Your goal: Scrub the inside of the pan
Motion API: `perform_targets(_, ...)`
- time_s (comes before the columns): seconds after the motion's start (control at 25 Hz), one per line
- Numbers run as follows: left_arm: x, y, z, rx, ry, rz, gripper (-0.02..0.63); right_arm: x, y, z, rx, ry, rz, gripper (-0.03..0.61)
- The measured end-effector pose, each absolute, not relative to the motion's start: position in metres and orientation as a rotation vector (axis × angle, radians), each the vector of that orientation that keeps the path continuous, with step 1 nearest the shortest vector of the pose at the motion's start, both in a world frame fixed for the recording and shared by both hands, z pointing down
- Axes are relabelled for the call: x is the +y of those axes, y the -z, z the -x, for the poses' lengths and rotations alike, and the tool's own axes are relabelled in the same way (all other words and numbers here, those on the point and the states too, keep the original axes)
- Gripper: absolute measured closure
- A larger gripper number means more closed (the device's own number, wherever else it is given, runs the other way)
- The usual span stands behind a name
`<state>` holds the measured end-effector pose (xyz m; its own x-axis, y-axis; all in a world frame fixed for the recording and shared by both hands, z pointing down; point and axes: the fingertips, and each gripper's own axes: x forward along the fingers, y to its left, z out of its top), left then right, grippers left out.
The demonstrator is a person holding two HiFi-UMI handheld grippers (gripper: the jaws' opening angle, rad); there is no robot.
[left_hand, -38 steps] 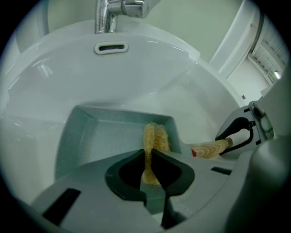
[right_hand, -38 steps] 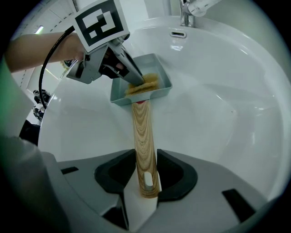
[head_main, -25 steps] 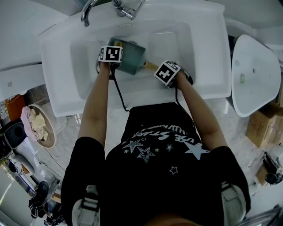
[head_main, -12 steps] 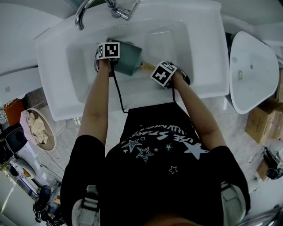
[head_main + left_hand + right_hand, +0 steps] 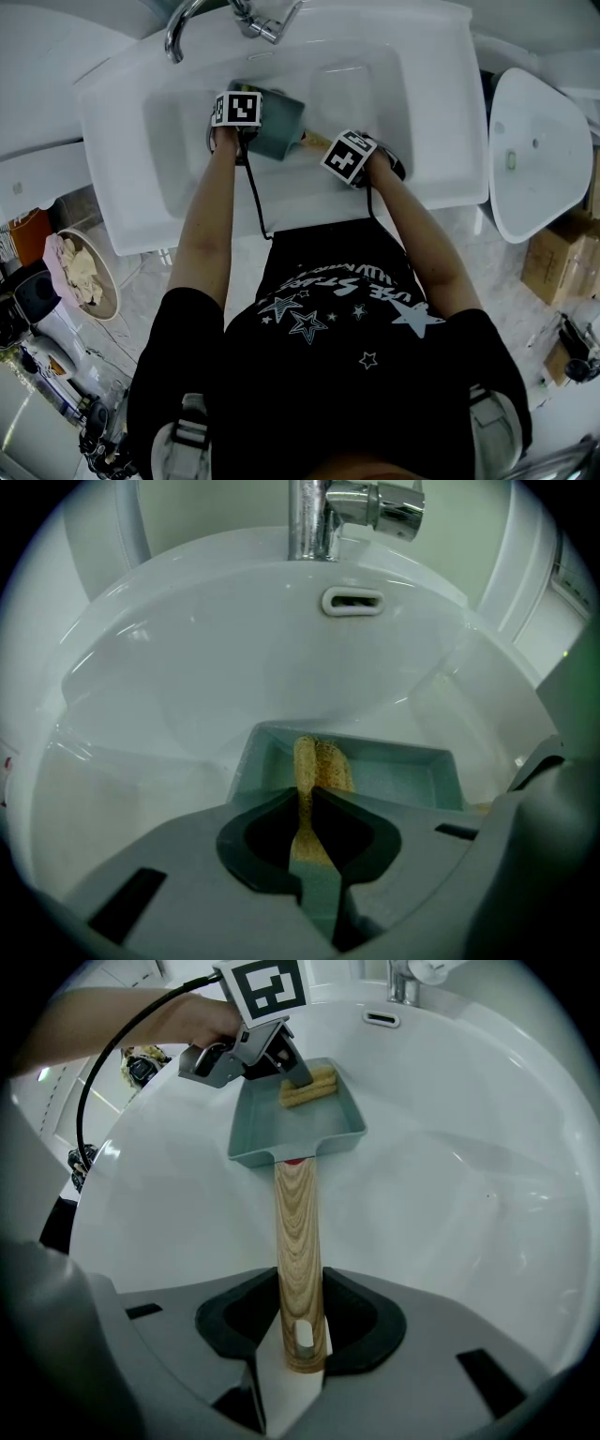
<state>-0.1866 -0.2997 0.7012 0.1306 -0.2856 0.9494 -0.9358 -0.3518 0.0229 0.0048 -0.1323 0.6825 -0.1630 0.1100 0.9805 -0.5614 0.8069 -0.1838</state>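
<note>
A square teal pan with a wooden handle lies in the white sink. My left gripper is shut on a yellow sponge, which rests inside the pan near its far wall. In the right gripper view the left gripper reaches into the pan from the far left. My right gripper has the handle's end between its jaws; the jaws are closing and the pads press on the wood. In the head view the right gripper sits at the pan's near right.
The chrome faucet stands at the back of the sink, above an overflow slot. A second white basin lies to the right. A round basket with cloths sits on the floor at left.
The left gripper with the sponge has shifted slightly back and forth over the pan. The right gripper stays on the handle in about the same place.
</note>
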Motion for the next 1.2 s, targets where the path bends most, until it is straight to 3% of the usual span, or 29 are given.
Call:
perform_targets(0.6, -0.255, -0.704, 0.109, -0.941, -1.182, -1.853, 0.563, -0.132, -0.684, -0.005, -1.622, -0.606, -0.378, 0.445)
perform_targets(1.2, -0.249, -0.7, 0.106, -0.92, -1.156, -1.834, 0.563, -0.132, -0.685, -0.005, -1.596, -0.575, -0.391, 0.445)
